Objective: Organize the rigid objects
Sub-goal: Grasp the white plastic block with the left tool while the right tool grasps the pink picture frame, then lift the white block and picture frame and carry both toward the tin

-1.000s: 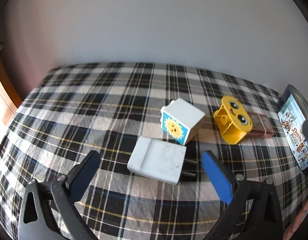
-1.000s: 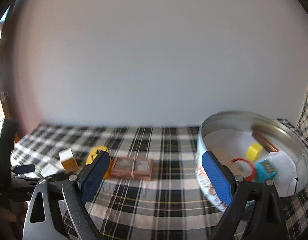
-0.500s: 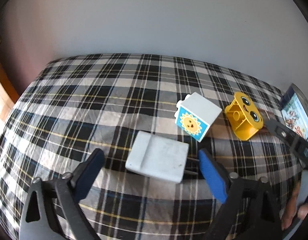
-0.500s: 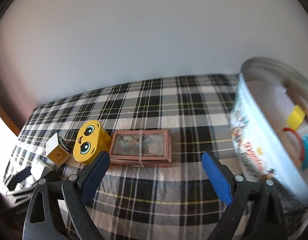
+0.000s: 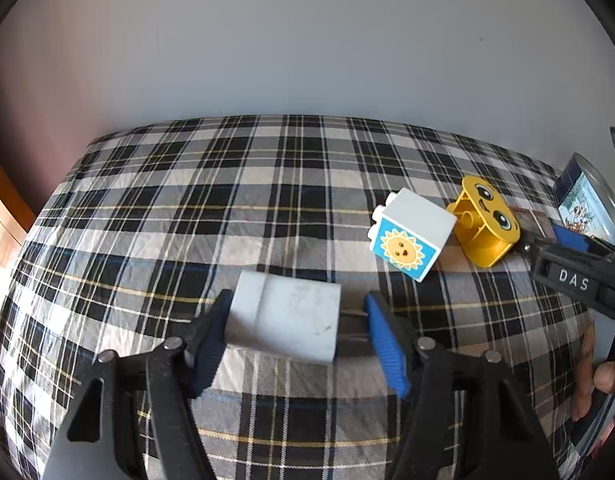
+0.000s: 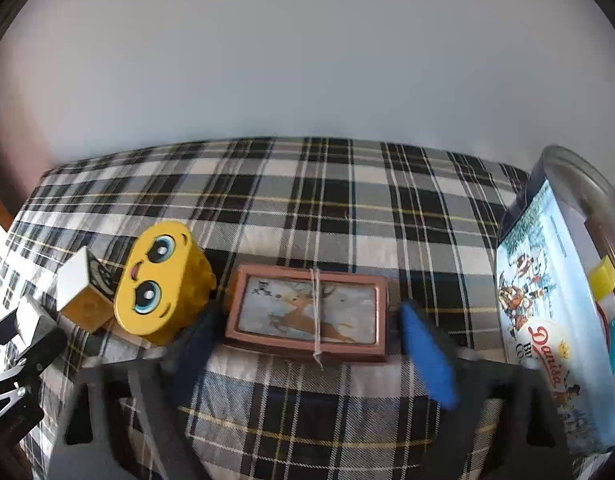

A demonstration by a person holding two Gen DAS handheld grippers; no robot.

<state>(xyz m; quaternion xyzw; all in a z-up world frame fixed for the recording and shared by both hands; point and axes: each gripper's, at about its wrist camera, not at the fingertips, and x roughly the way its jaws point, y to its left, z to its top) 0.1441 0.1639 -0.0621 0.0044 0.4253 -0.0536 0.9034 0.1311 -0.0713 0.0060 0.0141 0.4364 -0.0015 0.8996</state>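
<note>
A white plug adapter (image 5: 284,320) lies on the plaid cloth between the fingers of my open left gripper (image 5: 297,322), with a gap at its right side. A white sun block (image 5: 411,234) and a yellow face block (image 5: 485,222) lie beyond it to the right. In the right wrist view, a pink box of cards tied with string (image 6: 307,312) lies between the fingers of my open right gripper (image 6: 307,344). The yellow face block (image 6: 159,284) sits just left of the box. The right gripper also shows in the left wrist view (image 5: 567,264).
A round Danisa cookie tin (image 6: 547,320) stands at the right, holding several small items. Its edge shows in the left wrist view (image 5: 583,204). The plaid cloth (image 5: 187,220) ends at a pale wall behind. A wooden edge (image 5: 3,216) is at the far left.
Both grippers moved forward and down. The left now straddles the white adapter. The right swung left from the tin and now straddles the pink card box.
</note>
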